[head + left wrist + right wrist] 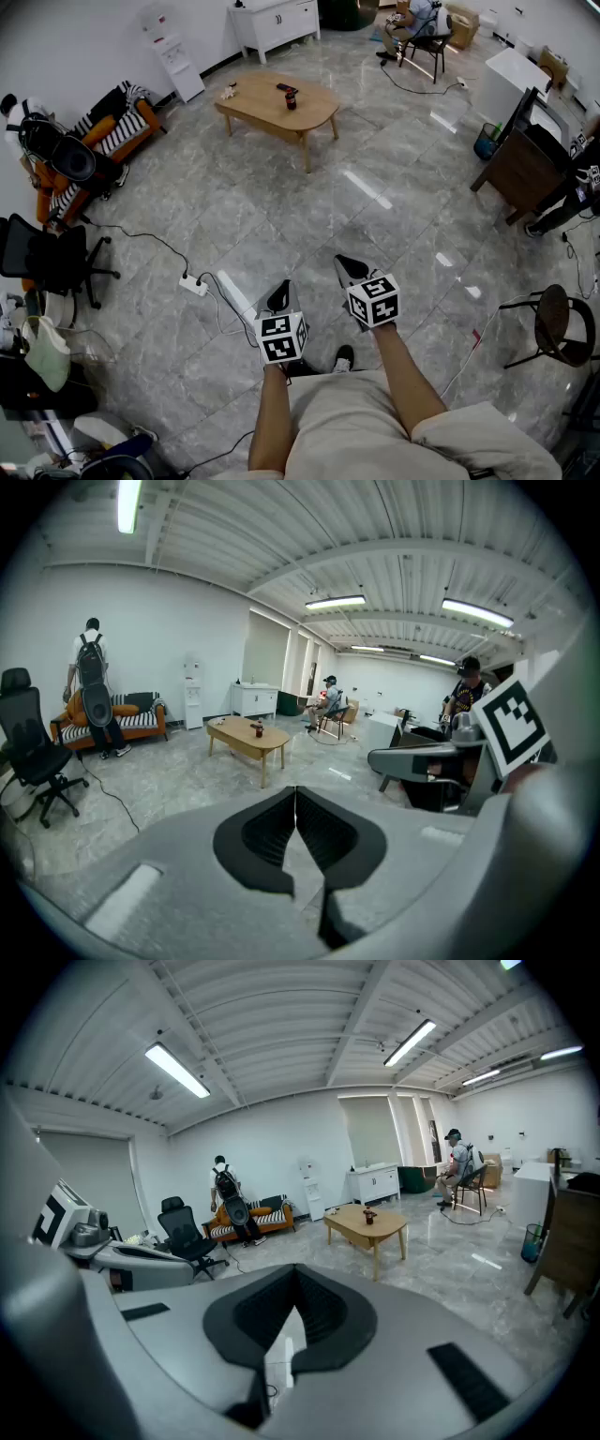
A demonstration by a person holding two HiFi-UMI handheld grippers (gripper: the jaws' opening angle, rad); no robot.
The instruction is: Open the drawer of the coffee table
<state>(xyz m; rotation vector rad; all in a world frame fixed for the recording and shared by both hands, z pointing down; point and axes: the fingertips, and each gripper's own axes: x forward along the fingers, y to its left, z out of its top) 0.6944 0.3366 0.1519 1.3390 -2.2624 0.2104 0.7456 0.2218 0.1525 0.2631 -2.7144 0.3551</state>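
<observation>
Low oval light-wood coffee table (pixel 278 106): far across room, well apart from person. Drawer front not discernible from here. Left gripper (pixel 279 298), right gripper (pixel 352 272): both clenched, nothing between jaws. Judgement: drawer rigid, probably light-sliding; grasp front pull or lower edge.

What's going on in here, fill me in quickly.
A person stands on the tiled floor holding a left gripper and a right gripper. Both are shut and empty, and both are aimed ahead and slightly down. The wooden coffee table, with a dark bottle on top, sits well across the room from them. Nothing touches the table, so work on its drawer has not yet begun.
</observation>
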